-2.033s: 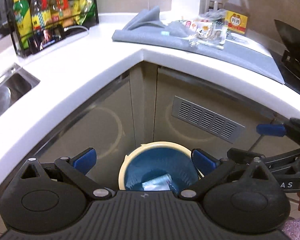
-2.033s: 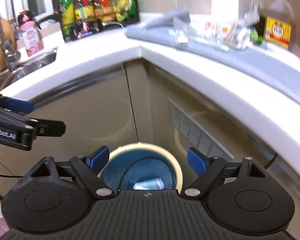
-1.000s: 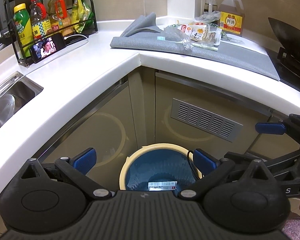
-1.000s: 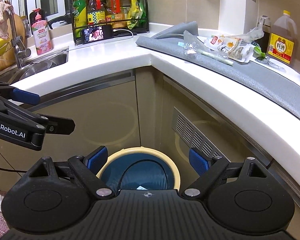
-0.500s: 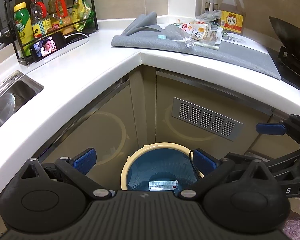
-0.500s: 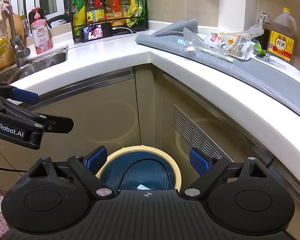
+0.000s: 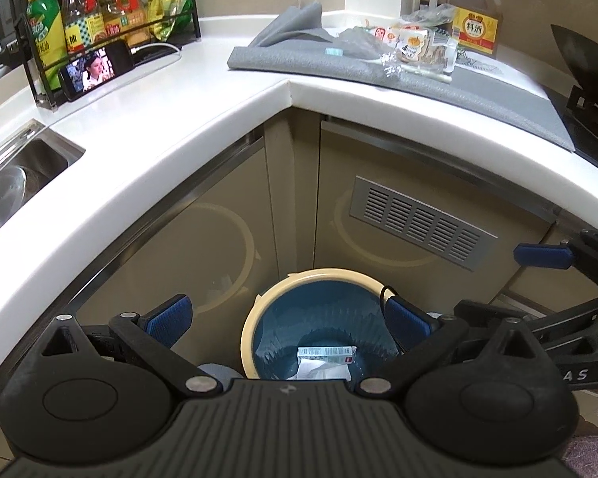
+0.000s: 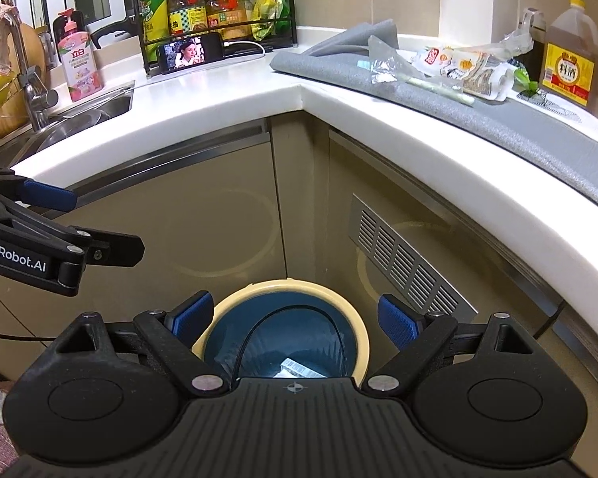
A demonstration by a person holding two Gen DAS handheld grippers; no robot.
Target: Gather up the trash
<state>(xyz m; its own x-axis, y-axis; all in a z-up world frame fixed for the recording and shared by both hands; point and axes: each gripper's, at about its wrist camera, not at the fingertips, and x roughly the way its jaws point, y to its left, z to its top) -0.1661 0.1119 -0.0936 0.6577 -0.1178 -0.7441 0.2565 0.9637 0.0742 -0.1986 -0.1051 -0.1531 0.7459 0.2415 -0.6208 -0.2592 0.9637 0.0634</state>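
Both grippers, left (image 7: 287, 320) and right (image 8: 293, 316), are held open and empty above the bin (image 7: 319, 279). 1 carton (image 7: 326, 355) is seen binned. Wrappers (image 8: 458, 65) are left at the mat's (image 8: 498, 119) back edge.

The carton (image 7: 326, 355) now lies flat (settled) in the bin (image 7: 259, 310).

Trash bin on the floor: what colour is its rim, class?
Cream, around a blue liner; the bin shows best in the left wrist view.
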